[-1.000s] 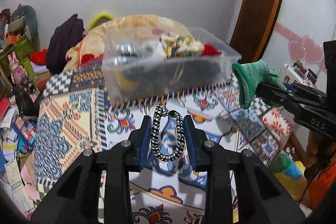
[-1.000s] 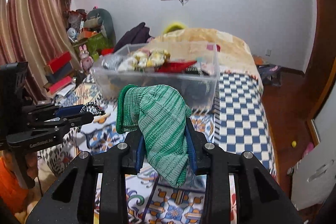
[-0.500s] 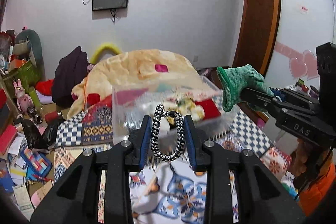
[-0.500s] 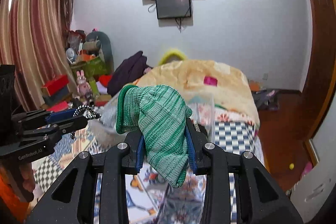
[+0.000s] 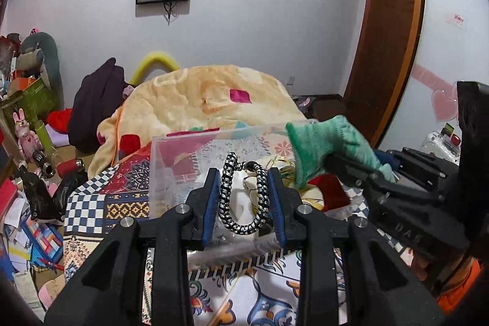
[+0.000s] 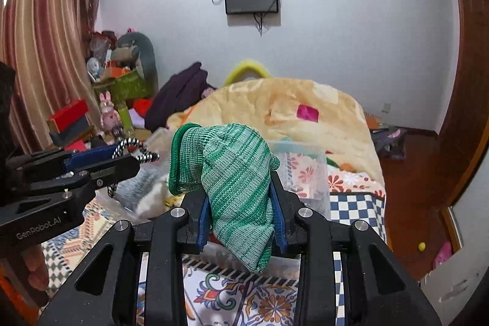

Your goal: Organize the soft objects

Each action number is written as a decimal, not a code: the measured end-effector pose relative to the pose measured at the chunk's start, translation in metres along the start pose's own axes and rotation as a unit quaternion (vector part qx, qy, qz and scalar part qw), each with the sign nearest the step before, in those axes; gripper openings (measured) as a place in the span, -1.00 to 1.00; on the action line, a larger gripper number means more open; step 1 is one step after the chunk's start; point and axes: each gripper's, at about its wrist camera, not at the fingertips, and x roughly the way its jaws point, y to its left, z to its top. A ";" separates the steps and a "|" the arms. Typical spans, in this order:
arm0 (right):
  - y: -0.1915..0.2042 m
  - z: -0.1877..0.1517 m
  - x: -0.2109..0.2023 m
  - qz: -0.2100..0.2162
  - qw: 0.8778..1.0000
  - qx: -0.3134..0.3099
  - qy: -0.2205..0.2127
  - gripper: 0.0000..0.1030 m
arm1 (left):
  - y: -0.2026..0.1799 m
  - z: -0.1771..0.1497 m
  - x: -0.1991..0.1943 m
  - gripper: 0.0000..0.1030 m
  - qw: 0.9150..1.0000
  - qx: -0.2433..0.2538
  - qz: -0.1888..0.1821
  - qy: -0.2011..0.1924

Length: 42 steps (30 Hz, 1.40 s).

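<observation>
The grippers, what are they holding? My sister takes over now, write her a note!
Left gripper: jaws shut on the black-and-white braided loop, above the clear bin's near edge.
Right gripper: jaws shut on the green knit sock, also at the bin.
Done: both things picked up; soft items already lie in the bin.
Left: drop both in.

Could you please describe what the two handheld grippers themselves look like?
Both the left gripper and the right gripper are matte black plastic with angular, cut-out finger arms, silver pivot screws and blue pads. The left one's body reads "GenRobot.AI"; the right one's shows "DAS". No cables show.
</observation>
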 end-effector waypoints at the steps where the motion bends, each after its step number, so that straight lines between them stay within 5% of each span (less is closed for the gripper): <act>1: 0.000 -0.002 0.005 -0.003 1.000 -0.002 0.007 -0.39 | 0.000 0.000 0.007 -0.40 1.000 0.000 0.003 0.006; 7: -0.005 -0.010 0.019 -0.006 0.999 0.001 0.034 -0.32 | 0.004 -0.009 0.033 -0.34 0.999 -0.007 0.012 0.044; 9: -0.008 -0.011 0.018 -0.004 0.999 0.002 0.040 -0.22 | 0.005 -0.012 0.036 -0.05 0.999 -0.010 0.012 0.050; 15: -0.008 -0.012 0.012 -0.016 0.999 -0.012 0.047 0.23 | 0.005 -0.015 0.027 0.31 0.999 -0.012 0.004 0.046; 21: -0.012 -0.008 -0.007 -0.013 0.999 -0.010 0.035 0.32 | 0.003 -0.012 0.004 0.37 1.000 -0.007 0.004 0.028; 32: -0.008 0.021 -0.093 -0.010 0.997 -0.016 -0.073 0.45 | -0.012 0.009 -0.093 0.38 0.997 0.001 0.004 -0.076; 42: 0.004 0.034 -0.160 0.015 0.988 -0.011 -0.152 0.60 | -0.032 0.019 -0.174 0.84 0.986 0.010 0.011 -0.168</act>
